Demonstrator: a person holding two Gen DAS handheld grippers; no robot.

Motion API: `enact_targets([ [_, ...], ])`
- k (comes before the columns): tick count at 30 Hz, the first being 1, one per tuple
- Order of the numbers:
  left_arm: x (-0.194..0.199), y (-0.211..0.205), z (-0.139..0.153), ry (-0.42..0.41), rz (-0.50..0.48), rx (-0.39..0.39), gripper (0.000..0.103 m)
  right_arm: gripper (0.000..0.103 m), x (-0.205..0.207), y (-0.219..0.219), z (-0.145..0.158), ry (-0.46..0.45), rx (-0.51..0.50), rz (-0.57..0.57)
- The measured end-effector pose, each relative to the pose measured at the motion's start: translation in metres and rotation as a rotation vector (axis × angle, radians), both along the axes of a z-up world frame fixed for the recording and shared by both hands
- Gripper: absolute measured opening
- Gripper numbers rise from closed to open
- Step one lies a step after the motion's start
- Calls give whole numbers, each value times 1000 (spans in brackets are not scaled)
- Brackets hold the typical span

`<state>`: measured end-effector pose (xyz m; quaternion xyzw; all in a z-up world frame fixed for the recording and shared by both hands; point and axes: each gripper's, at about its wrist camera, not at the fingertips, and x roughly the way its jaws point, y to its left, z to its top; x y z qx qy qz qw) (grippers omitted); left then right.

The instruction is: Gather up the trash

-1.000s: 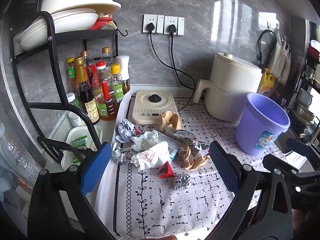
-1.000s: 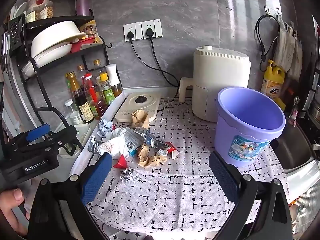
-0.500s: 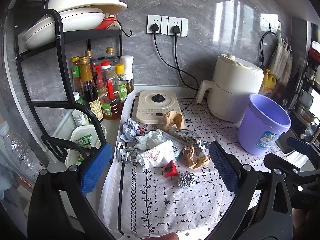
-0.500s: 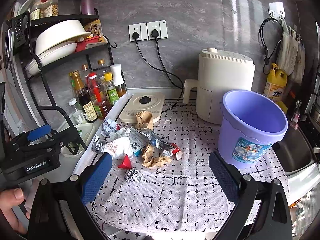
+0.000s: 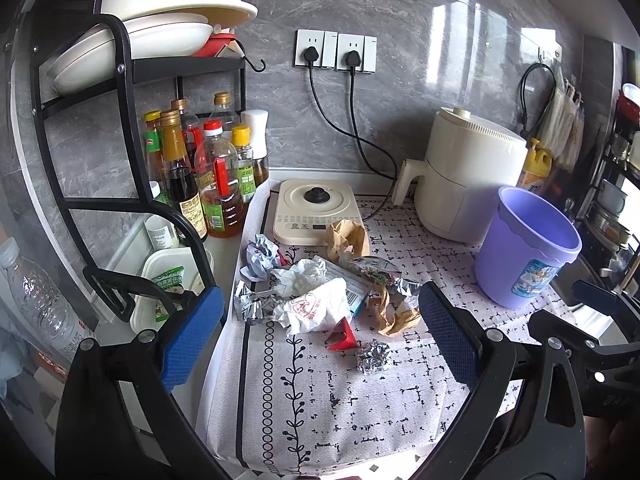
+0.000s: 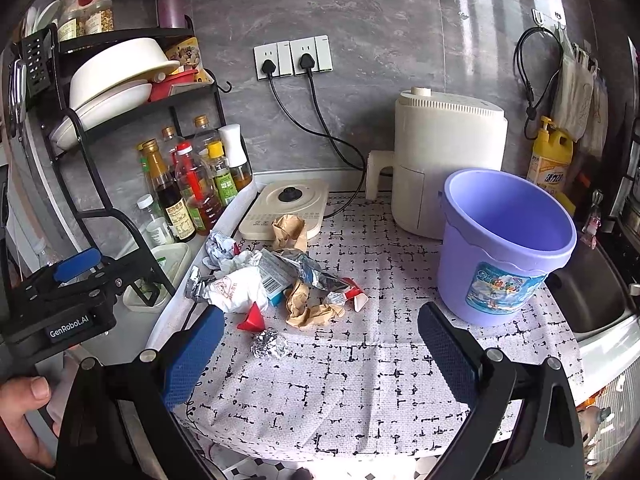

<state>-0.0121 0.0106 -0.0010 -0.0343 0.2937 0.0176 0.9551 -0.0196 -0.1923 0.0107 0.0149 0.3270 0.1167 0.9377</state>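
A heap of trash lies on the patterned cloth [image 5: 320,408]: a white crumpled wrapper [image 5: 316,310] [image 6: 236,292], brown paper [image 5: 390,312] [image 6: 310,308], a foil ball [image 5: 374,357] [image 6: 269,344], a red scrap [image 5: 342,338] [image 6: 252,317] and foil packets [image 6: 308,270]. An empty purple bucket [image 5: 526,244] [image 6: 506,240] stands at the right. My left gripper [image 5: 320,340] is open and empty, held short of the heap. My right gripper [image 6: 320,354] is open and empty, above the cloth in front of the foil ball.
A black rack [image 5: 120,128] with bowls and several sauce bottles [image 5: 216,184] stands at the left. A cream hotplate [image 5: 316,210] and a white air fryer [image 5: 468,184] stand at the back, with cords to the wall sockets. A sink [image 6: 588,292] lies right of the bucket.
Both grippers have drawn back slightly, so the heap and bucket look a little farther off. Both stay open. Nothing on the counter has moved.
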Motion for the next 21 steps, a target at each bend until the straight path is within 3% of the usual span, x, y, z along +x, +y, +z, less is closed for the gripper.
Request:
enact_targets([
  [21, -1, 3, -1, -4, 31, 6, 97, 95, 6, 1, -5, 25, 16, 16],
])
